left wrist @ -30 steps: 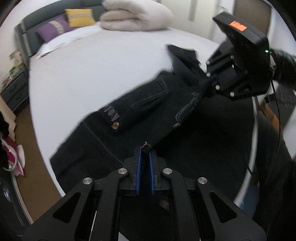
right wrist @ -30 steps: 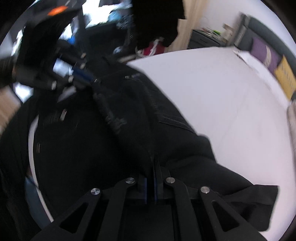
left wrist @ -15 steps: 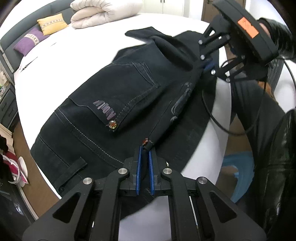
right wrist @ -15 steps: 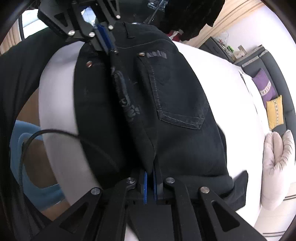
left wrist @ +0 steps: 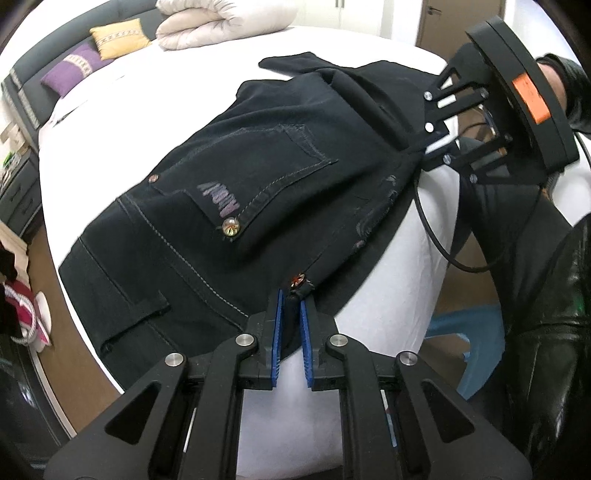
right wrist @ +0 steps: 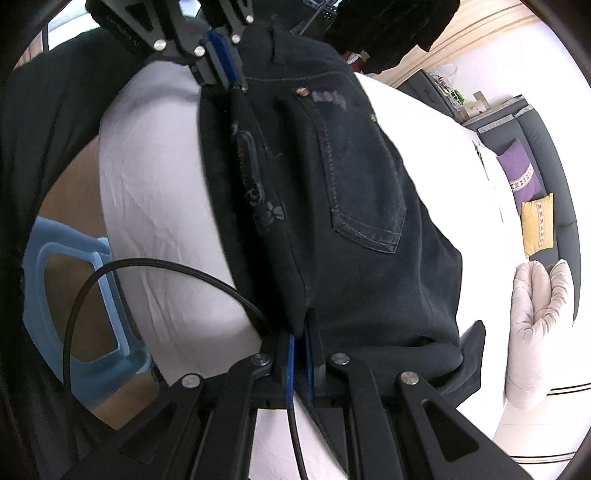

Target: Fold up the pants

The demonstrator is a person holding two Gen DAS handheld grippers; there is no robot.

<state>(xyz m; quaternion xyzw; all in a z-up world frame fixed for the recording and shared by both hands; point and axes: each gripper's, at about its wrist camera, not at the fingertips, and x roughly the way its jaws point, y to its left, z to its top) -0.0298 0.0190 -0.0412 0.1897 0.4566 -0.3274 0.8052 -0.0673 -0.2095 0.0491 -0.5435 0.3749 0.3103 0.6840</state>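
- Your left tongs (left wrist: 291,299) had their blue pads close together around a bunched corner of the waistband, by a small copper rivet (left wrist: 296,281); the jaws were just starting to part, with the cloth between them.
- Your right tongs (right wrist: 300,341) were pinched narrow on the folded edge of the black pants (right wrist: 332,192), lower down the seat, so the two grips kept that edge in a straight line between them.
- Judging by that line, you held the edge taut so the top half would settle squarely over the bottom half.
- Ahead of the left tongs the pants (left wrist: 266,177) lay flat on the white bed (left wrist: 129,122), back pocket (left wrist: 258,173) facing up, already doubled lengthwise.
- The held edge ran along the near side of the bed, close to where you stood, probably for easy reach.
- Far beyond the tongs, well apart from the pants, sat a rolled cream duvet (left wrist: 225,18), a yellow cushion (left wrist: 120,37) and a purple cushion (left wrist: 75,70).
- Below the right tongs a blue stool (right wrist: 74,295) stood on the floor.
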